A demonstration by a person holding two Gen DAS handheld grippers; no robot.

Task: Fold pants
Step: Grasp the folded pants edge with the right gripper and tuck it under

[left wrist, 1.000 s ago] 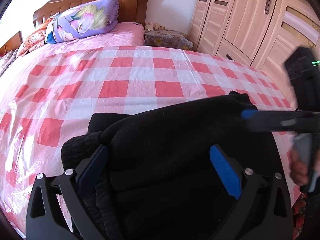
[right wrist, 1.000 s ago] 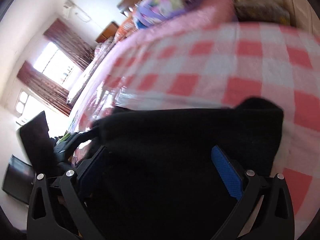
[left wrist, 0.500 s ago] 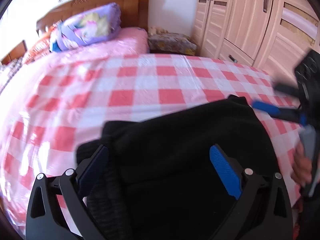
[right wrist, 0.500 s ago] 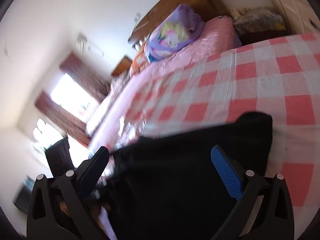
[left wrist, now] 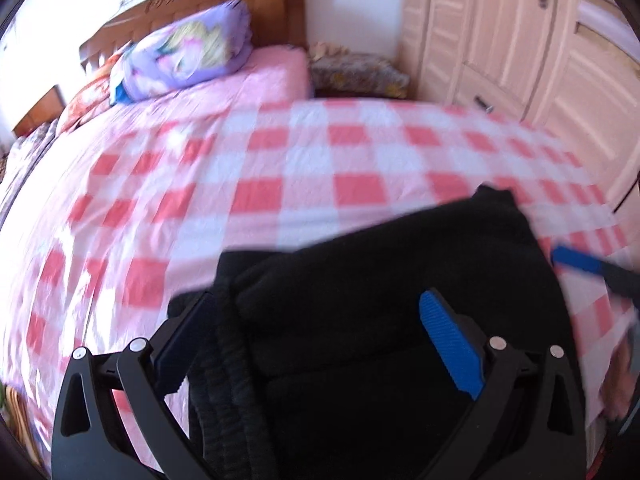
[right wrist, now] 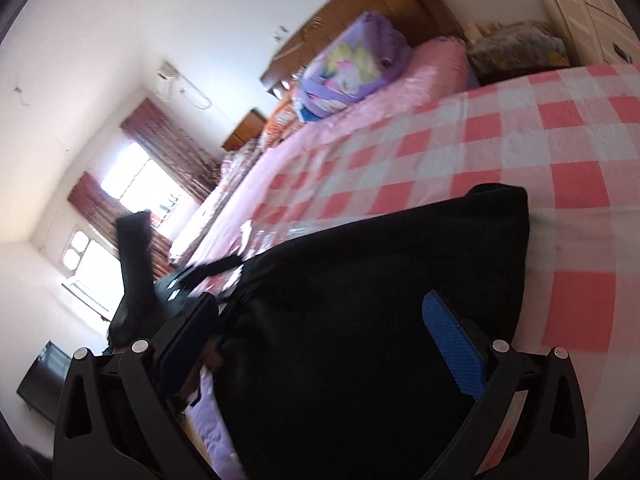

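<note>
The black pants lie folded in a thick bundle on the red-and-white checked sheet near the bed's front edge. They also show in the right wrist view. My left gripper is open, its blue pads spread wide over the bundle's near side, holding nothing. My right gripper is open too, above the pants from the right side, empty. One blue finger of the right gripper shows at the right edge in the left wrist view. The left gripper shows at the left in the right wrist view.
A purple rolled quilt and pillows lie at the wooden headboard. A wardrobe stands to the right of the bed, with a small covered bedside stand beside it. A curtained window is on the far left.
Both grippers have pulled back and risen from the folded pants, staying open. The right gripper has withdrawn toward the right edge; its view has tilted up toward the room.
</note>
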